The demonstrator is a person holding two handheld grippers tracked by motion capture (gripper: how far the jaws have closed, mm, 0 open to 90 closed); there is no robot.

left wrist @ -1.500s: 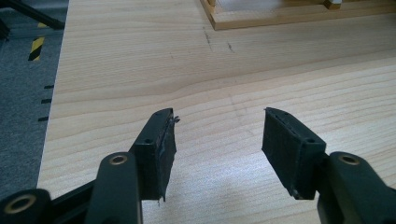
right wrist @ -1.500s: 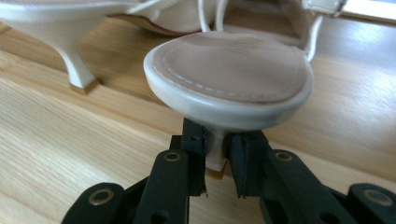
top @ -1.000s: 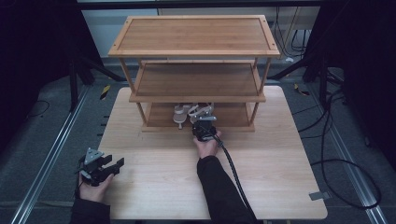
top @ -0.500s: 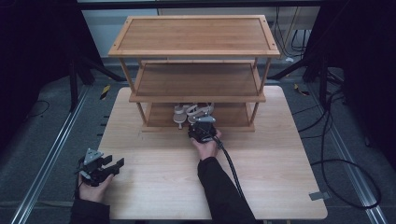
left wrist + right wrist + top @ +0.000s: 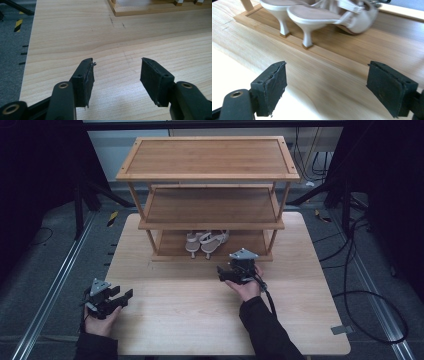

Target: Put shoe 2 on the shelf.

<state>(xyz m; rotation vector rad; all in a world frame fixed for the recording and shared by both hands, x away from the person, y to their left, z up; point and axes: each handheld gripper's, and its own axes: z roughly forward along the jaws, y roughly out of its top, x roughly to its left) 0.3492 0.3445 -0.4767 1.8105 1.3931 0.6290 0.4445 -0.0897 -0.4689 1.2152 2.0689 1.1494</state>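
right gripper [image 5: 223,272] agape, empty | near sandals [image 5: 207,240] on rack [image 5: 210,251] | left gripper [image 5: 123,295] agape

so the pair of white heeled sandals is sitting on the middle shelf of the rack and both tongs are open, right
Not quite: the white heeled sandals stand on the bottom shelf of the rack, as the high view shows. The middle shelf is bare. The left tongs and the right tongs are indeed open.

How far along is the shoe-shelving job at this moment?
Looks done: both heeled sandals stand side by side on the bottom shelf of the rack. In hand: nothing; the right gripper is open just in front of the rack, the left gripper open over the table. Left: apparently little.
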